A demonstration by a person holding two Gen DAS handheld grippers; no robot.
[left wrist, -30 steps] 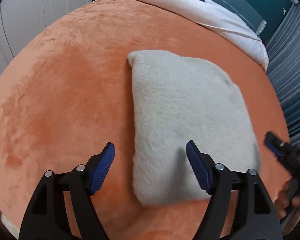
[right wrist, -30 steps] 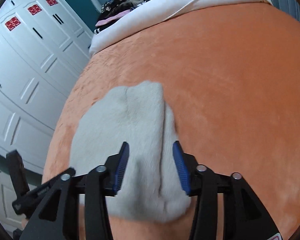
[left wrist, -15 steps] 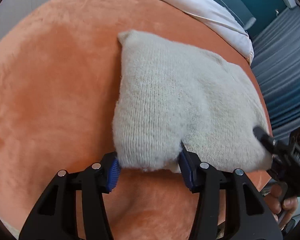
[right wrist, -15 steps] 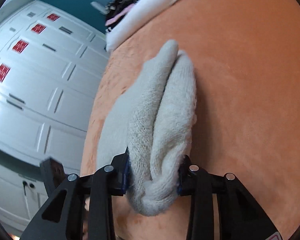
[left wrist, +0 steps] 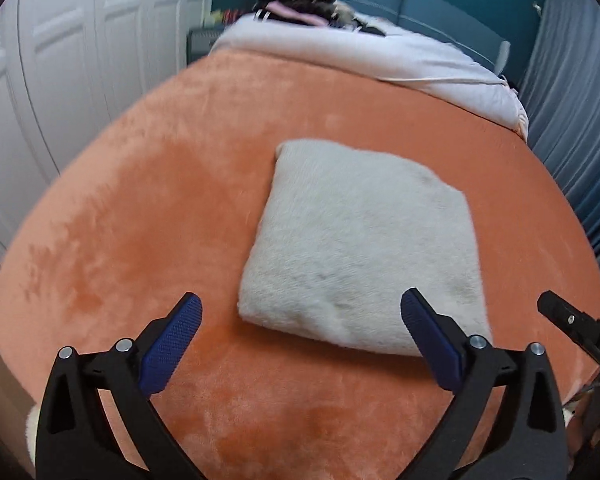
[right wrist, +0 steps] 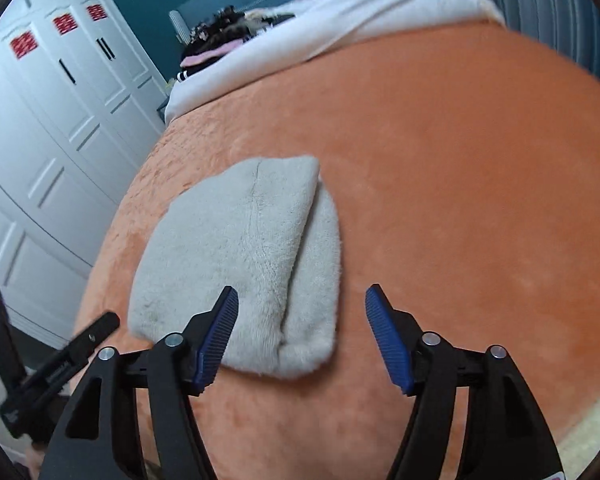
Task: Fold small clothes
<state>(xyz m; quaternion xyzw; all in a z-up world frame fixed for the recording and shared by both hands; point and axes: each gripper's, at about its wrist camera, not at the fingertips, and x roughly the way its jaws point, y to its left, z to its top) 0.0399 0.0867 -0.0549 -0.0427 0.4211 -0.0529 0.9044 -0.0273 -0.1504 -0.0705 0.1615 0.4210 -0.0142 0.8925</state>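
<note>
Folded garment point(left wrist: 360, 248), kind unclear; underside hidden.

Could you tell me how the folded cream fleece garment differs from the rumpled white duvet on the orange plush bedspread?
The folded cream fleece garment is a compact, neat square; the rumpled white duvet is long and loosely bunched. The garment lies near both open grippers; the duvet lies at the far end. Both rest on the orange plush bedspread.

Folded grey garment point(left wrist: 360, 248) on orange bedspread point(left wrist: 148, 208)

Two close wrist views, seemingly angled down, both over folded garment point(left wrist: 360, 248) point(right wrist: 240, 256).
</note>
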